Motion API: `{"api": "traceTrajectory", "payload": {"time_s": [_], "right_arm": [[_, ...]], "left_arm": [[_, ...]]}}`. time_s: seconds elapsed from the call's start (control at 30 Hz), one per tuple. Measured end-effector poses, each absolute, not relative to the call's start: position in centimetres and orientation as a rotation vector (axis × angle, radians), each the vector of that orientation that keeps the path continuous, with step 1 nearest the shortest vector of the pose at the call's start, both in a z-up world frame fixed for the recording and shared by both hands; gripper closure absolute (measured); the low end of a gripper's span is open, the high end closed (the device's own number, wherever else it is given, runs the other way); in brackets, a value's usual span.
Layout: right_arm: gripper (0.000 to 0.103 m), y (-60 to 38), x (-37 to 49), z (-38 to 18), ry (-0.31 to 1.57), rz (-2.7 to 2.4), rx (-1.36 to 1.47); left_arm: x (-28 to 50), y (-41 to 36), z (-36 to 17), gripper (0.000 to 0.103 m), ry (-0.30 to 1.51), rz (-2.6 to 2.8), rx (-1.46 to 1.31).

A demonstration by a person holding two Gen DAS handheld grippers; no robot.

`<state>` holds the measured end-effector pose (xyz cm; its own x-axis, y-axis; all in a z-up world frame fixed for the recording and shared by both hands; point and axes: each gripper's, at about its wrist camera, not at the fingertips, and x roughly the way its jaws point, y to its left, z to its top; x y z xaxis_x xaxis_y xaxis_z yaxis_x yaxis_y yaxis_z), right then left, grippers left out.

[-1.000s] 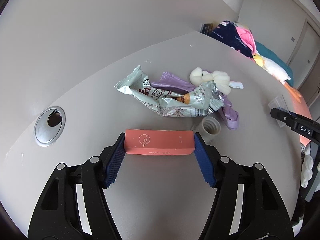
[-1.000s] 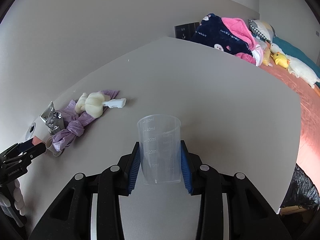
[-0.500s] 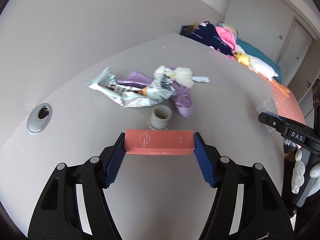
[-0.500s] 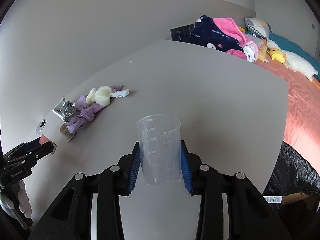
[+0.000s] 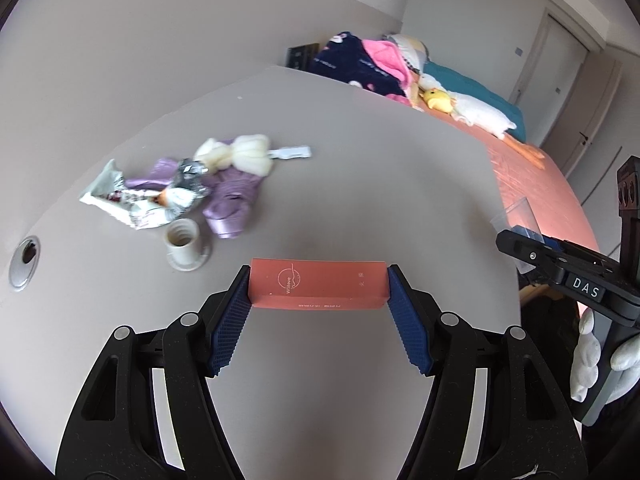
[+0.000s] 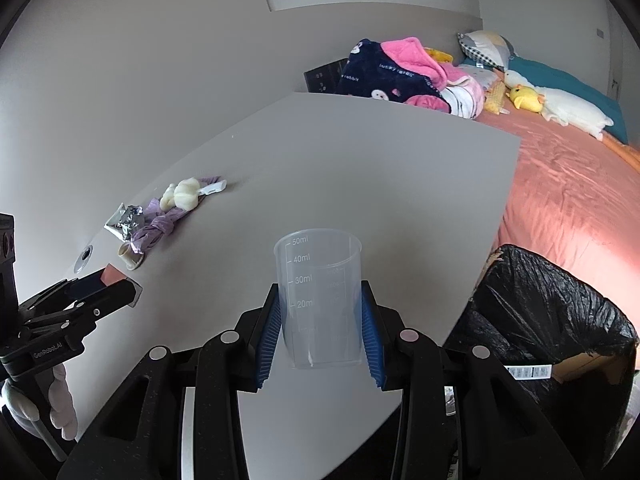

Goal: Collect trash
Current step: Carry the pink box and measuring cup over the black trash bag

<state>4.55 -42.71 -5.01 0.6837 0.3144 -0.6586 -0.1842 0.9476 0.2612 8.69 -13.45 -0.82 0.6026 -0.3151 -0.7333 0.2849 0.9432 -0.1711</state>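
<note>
My left gripper (image 5: pixel 319 286) is shut on a long salmon-pink box (image 5: pixel 318 283), held crosswise above the grey table (image 5: pixel 380 184). My right gripper (image 6: pixel 319 308) is shut on a clear plastic measuring cup (image 6: pixel 319 296), upright over the table near its right edge. A black-lined trash bin (image 6: pixel 548 320) stands just beyond that edge, to the right of the cup. Left on the table are a crumpled snack wrapper (image 5: pixel 132 196), a purple knotted bag (image 5: pixel 230 200), a cream plush piece (image 5: pixel 240 152) with a white tag, and a small beige cap (image 5: pixel 184 240). The right gripper (image 5: pixel 516 236) also shows at the left wrist view's right side.
A round cable grommet (image 5: pixel 25 256) sits in the table at far left. Beyond the table lies a bed with a salmon cover (image 6: pixel 568 184), a navy and pink blanket (image 6: pixel 400 72) and plush toys. A gloved hand (image 5: pixel 592 360) holds the right gripper's handle.
Both grippers have swung right across the table with their loads. The trash pile has slid left and farther off, and the black bin has come into the right wrist view.
</note>
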Motion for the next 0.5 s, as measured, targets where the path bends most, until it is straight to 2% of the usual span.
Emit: {"api": "traceTrajectory", "payload": {"time_s": [0.5], "right_arm": [[0.064,-48.4,2.1,-4.7,0.737,0.196,0.244]], "left_arm": [[7.9,-21.1,0.2,0.038,0.849,-0.503,0.017]]}}
